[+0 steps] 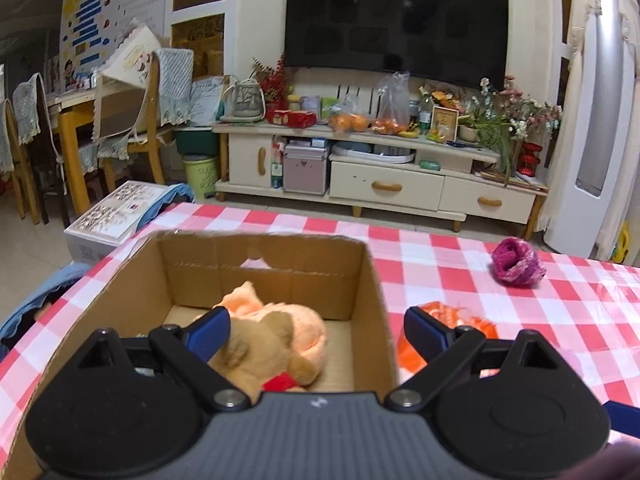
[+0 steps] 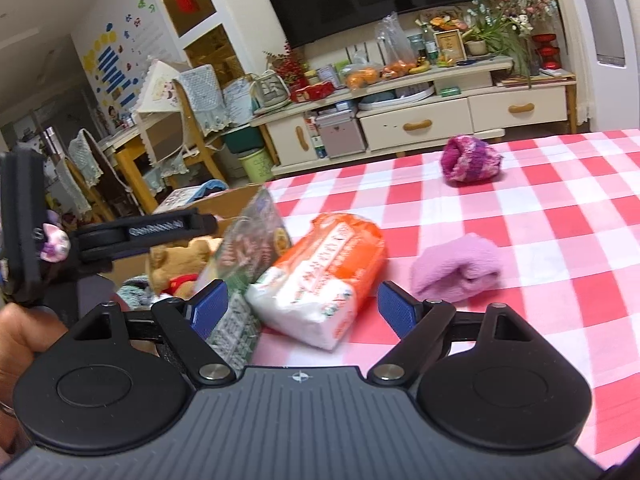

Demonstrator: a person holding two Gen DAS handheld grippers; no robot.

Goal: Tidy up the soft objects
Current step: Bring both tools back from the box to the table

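Observation:
A cardboard box [image 1: 370,280] stands on the checked table and holds a tan teddy bear [image 1: 256,348] with a red bow and a peach cloth [image 1: 304,320]. My left gripper [image 1: 318,326] hangs open above the box's right wall, one finger over the bear and the other outside, gripping nothing. My right gripper [image 2: 303,302] is open over an orange and white soft packet [image 2: 320,276], which lies between the fingers untouched. A pink folded towel [image 2: 456,272] and a magenta knit piece [image 2: 472,160] lie farther right. The orange packet [image 1: 472,320] also shows beside the box.
A clear printed bag [image 2: 256,240] leans against the box beside the orange packet. The red and white tablecloth [image 2: 540,220] runs to the right. A hand [image 2: 16,332] shows at the left edge. Beyond the table are a TV cabinet [image 1: 384,188], chairs and a white carton [image 1: 112,220].

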